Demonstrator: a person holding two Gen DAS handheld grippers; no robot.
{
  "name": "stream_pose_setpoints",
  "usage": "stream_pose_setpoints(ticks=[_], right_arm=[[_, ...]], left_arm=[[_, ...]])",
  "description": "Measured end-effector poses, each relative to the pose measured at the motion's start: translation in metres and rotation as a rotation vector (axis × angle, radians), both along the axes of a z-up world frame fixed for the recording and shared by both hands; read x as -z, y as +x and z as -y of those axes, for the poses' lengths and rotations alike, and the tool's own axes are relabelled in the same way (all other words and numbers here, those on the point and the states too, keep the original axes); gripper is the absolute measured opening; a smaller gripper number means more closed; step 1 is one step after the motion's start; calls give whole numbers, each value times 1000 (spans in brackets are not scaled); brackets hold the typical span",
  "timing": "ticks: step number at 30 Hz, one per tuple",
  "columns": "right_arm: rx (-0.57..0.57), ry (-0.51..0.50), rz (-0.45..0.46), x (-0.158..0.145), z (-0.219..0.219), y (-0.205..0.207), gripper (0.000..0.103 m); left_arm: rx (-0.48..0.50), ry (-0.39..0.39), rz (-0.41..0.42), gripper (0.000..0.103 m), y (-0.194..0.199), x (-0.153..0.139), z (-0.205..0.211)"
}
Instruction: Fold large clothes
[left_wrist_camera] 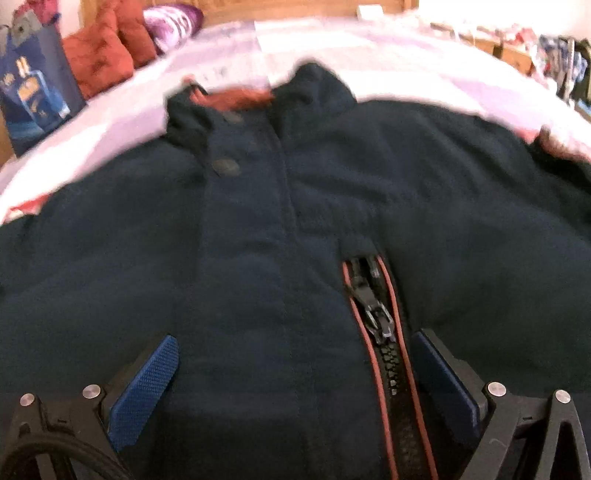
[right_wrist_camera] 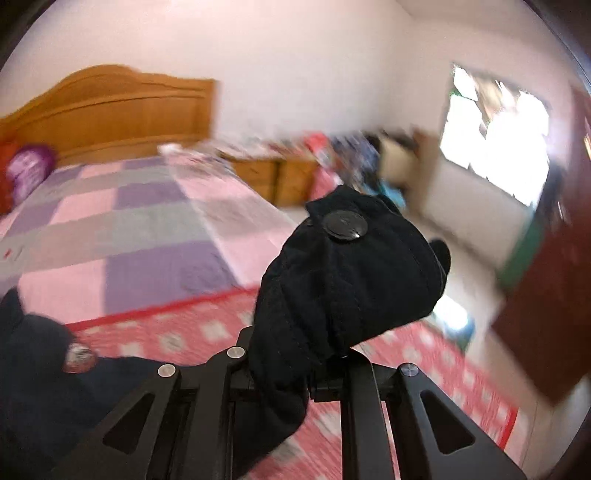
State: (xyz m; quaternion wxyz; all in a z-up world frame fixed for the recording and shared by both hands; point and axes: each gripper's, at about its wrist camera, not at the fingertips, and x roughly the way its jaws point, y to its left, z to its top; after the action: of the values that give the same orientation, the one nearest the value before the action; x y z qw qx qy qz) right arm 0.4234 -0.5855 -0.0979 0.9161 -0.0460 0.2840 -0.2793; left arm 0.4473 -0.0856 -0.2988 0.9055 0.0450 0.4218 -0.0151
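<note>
A dark navy jacket (left_wrist_camera: 280,206) lies front up across the bed, collar at the far side. Its red-piped zipper (left_wrist_camera: 376,314) is partly undone near me. My left gripper (left_wrist_camera: 293,339) hovers just above the jacket's lower front and is open, with blue pads (left_wrist_camera: 147,380) spread to either side and nothing held. In the right wrist view my right gripper (right_wrist_camera: 295,354) is shut on the jacket's sleeve cuff (right_wrist_camera: 351,273), which has a black snap button (right_wrist_camera: 345,226) and is lifted off the bed. The bunched cloth hides the fingertips. More of the jacket (right_wrist_camera: 33,398) lies at the lower left.
The bed has a pink and purple checked quilt (right_wrist_camera: 140,221) and a wooden headboard (right_wrist_camera: 110,110). Red cushions (left_wrist_camera: 107,51) and a purple pillow (left_wrist_camera: 170,22) sit at its head, with a blue bag (left_wrist_camera: 33,85) alongside. Wooden cabinets (right_wrist_camera: 273,173), a window (right_wrist_camera: 495,136) and a dark door (right_wrist_camera: 554,288) stand at the right.
</note>
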Motion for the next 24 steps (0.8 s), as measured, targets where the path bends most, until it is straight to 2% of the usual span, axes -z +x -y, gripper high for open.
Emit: stream_pose_setpoints(ticks=[4,9,12,15,18,21,24], right_arm=[[-186,-47,11,-14,-96,35,16],[-404,-25,-19,4,-227,73,15],[-534,-12,-80,39,-314,90,15],[-621,-8,-152,77,-383,99,15],[-673,-9,-240,122,-434,104,15],[-704,-34,-302,160,-458,102,15],[-721,-105,-347,191,-471,95,15]], left_arm=[[-16,-15,60,103,-19,-26,-30],[-115,47,27,103,-33,-25,-89],[-210,16,-15,103,-48,-20,-136],[-288,-4,-47,103,-68,-15,-177],[-328,-17,-69,103,-87,-6,-207],[-331,-21,-91,103,-97,5,-220],[-318,-27,-107,103,-97,15,-223]])
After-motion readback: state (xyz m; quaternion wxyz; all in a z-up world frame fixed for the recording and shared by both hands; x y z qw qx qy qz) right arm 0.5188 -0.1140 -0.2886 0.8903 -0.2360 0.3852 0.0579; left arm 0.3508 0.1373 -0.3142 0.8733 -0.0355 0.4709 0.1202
